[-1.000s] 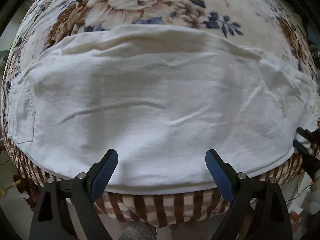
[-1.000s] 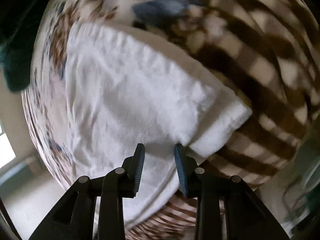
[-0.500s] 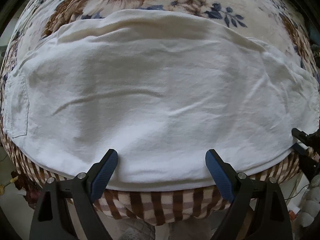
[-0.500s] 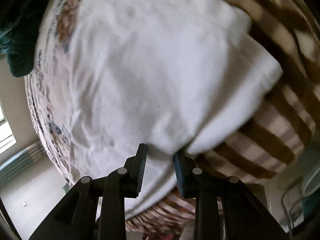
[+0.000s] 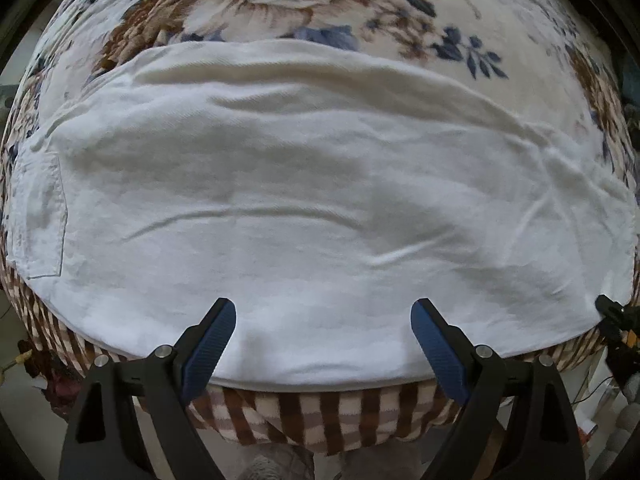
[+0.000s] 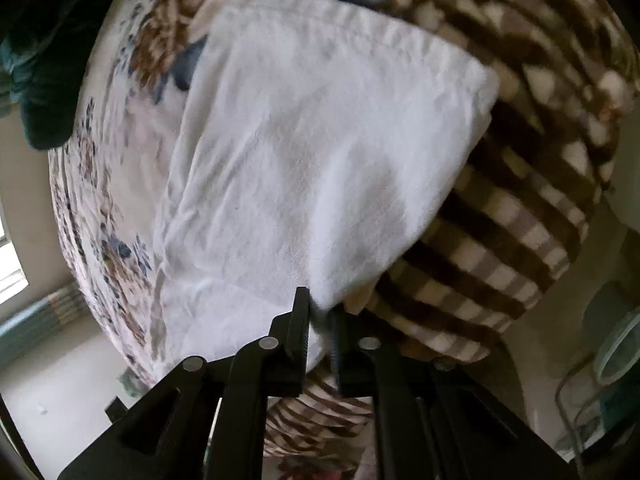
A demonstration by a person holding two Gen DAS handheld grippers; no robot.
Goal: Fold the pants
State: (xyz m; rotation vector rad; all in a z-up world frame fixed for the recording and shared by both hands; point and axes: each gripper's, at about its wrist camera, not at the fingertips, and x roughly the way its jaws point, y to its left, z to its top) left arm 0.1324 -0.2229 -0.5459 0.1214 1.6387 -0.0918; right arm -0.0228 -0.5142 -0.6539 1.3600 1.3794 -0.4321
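Right hand-held gripper (image 6: 320, 334) pinching one pants (image 6: 320, 160)

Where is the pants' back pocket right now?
In the left wrist view, the stitched patch pocket sits at the far left end of the white cotton pants, just above the brown checked blanket border.

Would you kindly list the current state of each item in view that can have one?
white pants: folded lengthwise, spread flat, lightly wrinkled, one corner pinched.
left gripper: open, over the near edge of the pants, holding nothing.
right gripper: shut on a pants corner.
blanket: spread under the pants.
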